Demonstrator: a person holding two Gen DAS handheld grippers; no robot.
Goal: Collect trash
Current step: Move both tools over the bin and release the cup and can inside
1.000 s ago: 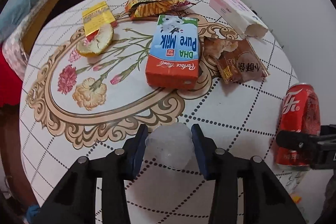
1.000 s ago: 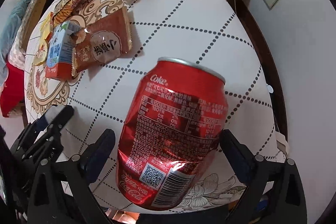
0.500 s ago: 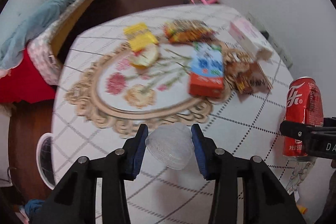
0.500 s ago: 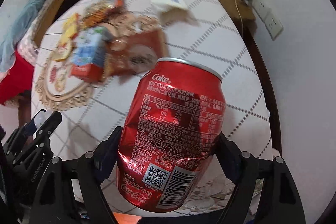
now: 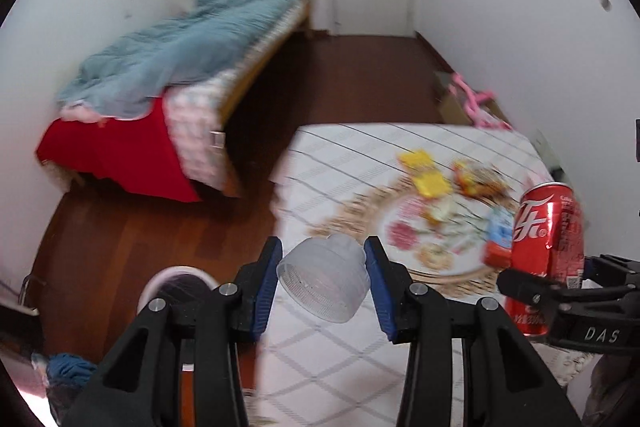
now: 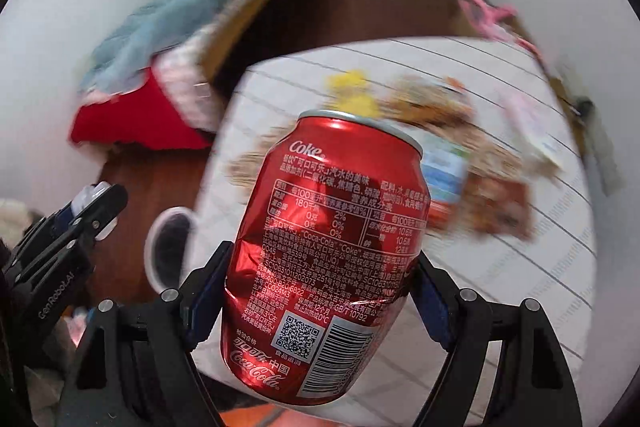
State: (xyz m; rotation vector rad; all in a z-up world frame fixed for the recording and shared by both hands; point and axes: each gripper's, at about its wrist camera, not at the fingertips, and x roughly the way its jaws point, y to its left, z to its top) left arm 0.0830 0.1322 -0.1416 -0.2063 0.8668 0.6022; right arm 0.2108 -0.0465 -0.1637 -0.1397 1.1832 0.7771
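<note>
My left gripper [image 5: 323, 281] is shut on a clear plastic cup [image 5: 322, 282], held tilted in the air over the table's left edge. My right gripper [image 6: 320, 291] is shut on a dented red Coke can [image 6: 328, 259], lifted off the table; the can also shows at the right of the left wrist view [image 5: 546, 251]. A white bin with a dark liner [image 5: 176, 289] stands on the floor left of the table, and it also shows in the right wrist view [image 6: 168, 247]. More trash lies blurred on the table: a yellow wrapper [image 5: 424, 171], a snack bag [image 5: 476, 179], a milk carton [image 6: 444, 171].
The table [image 5: 340, 163] has a white dotted cloth with a floral oval. A bed [image 5: 176, 67] with a blue blanket and red sheet stands at the far left. Brown wood floor lies between bed and table. A pink object [image 5: 472, 99] sits by the right wall.
Both grippers have risen and swung left, away from the table, carrying the cup and the can. The bin and the bed have come into view. The right gripper closed on the can.
</note>
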